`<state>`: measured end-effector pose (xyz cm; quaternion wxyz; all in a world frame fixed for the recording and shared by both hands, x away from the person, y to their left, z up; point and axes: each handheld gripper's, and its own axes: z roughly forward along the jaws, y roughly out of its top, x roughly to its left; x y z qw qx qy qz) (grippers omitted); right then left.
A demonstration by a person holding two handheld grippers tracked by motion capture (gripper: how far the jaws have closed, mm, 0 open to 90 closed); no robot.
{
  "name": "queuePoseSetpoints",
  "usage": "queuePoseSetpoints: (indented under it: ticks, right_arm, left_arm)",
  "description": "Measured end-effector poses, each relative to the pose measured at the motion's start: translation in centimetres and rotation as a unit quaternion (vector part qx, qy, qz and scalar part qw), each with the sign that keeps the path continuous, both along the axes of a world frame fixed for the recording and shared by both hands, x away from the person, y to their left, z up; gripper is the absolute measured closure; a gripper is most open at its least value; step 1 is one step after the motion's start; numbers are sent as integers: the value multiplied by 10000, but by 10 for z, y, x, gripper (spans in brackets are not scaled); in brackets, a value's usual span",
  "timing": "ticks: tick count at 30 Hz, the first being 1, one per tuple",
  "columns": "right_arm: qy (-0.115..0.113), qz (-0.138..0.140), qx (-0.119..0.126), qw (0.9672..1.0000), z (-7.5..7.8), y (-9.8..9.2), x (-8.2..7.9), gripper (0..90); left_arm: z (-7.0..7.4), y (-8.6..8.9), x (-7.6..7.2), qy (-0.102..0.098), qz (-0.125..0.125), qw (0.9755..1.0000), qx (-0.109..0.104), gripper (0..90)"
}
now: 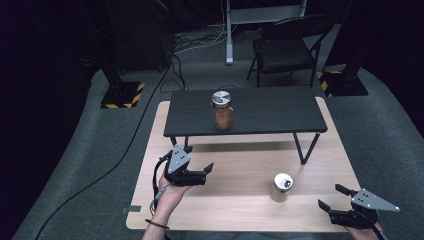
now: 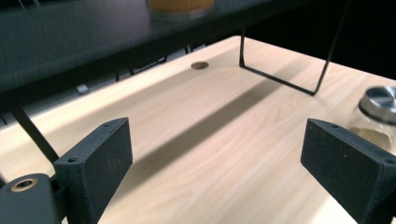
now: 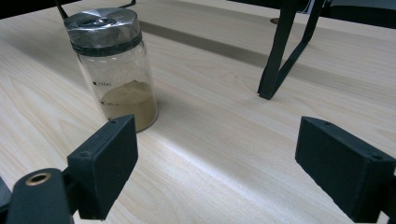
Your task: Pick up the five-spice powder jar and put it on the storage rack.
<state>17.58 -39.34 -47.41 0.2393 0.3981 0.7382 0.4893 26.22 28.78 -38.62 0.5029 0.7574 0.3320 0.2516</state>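
High view first: two glass jars stand out on a pale wooden table (image 1: 240, 200). One jar (image 1: 281, 187) sits near the right side of the tabletop, capped with a shiny metal lid (image 3: 102, 24), and in the right gripper view its clear wall shows a tan powder (image 3: 130, 105) filling only the lower part, with the rest of the glass bare. A second, far jar (image 1: 222, 111) stands on the low black shelf (image 1: 280, 112) that bridges the far half of the table; it also wears a metal lid and is filled well up with an orange-brown powder. My eye goes next to the left gripper (image 1: 200, 167), held over the near left part of the table with its jaws apart and nothing between them; its own view has the near jar off at the right edge. Over by the near right corner, the right gripper (image 1: 331, 197) has its jaws spread wide too, gripping nothing, with the near jar standing just beyond and left of its fingertips, not touching.
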Motion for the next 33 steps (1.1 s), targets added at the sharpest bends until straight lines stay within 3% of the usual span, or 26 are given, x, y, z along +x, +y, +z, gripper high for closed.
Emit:
queuePoseSetpoints:
  ticks: [8, 10, 15, 22, 33]
  right_arm:
    - [6, 2, -7, 10000, 0, 1, 0, 118]
    - [8, 2, -7, 10000, 0, 1, 0, 118]
    - [10, 6, -9, 10000, 0, 1, 0, 118]
    - [10, 7, -13, 10000, 0, 1, 0, 118]
    - [28, 28, -59, 10000, 0, 2, 1, 119]
  left_arm:
    - [-30, 15, -12, 166, 150, 9997, 52, 81]
    - [-41, 18, -16, 191, 175, 9996, 148, 79]
    - [-54, 23, -19, 349, 165, 9988, 294, 78]
    - [-72, 31, -27, 500, 206, 9981, 294, 82]
    - [-77, 30, -32, 558, 98, 9970, 522, 88]
